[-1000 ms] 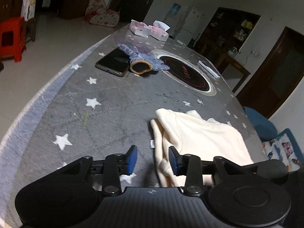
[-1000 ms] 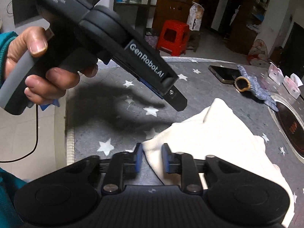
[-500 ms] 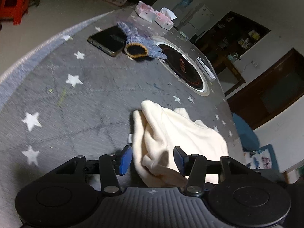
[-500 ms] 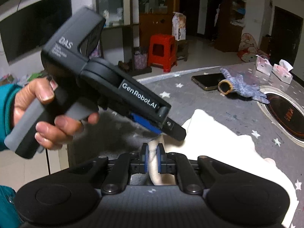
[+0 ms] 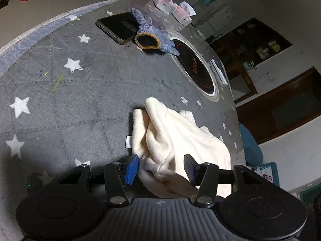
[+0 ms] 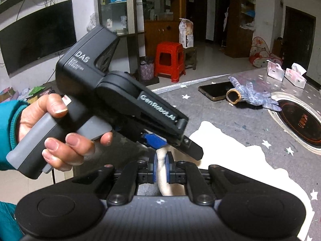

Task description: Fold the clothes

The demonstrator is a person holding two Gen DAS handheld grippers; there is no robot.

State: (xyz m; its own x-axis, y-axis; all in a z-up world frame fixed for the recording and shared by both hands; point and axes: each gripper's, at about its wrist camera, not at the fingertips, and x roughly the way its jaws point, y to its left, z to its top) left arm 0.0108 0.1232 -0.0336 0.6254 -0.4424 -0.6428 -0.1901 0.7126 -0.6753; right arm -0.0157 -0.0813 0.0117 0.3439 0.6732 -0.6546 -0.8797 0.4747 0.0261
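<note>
- Round worktop point(image 5: 104, 92) under a grey star-print cover; wide bare stretch on the near left, curved edge at far left.
- Cream fleece garment point(image 5: 170, 138) bunched in soft folds on the worktop's near right, long axis running away toward the inset black hob point(image 5: 195, 70).
- Left gripper point(image 5: 161, 167) spread wide, blue pads either side of a raised fold, not clamping it.
- Right gripper point(image 6: 161, 167) clenched on a thin roll of the garment's edge.
- Farther off, well apart: phone point(image 5: 116, 27) touching a knitted blue glove point(image 5: 152, 37).

Cream garment point(image 5: 172, 140) lies rumpled, perhaps partly folded.
</note>
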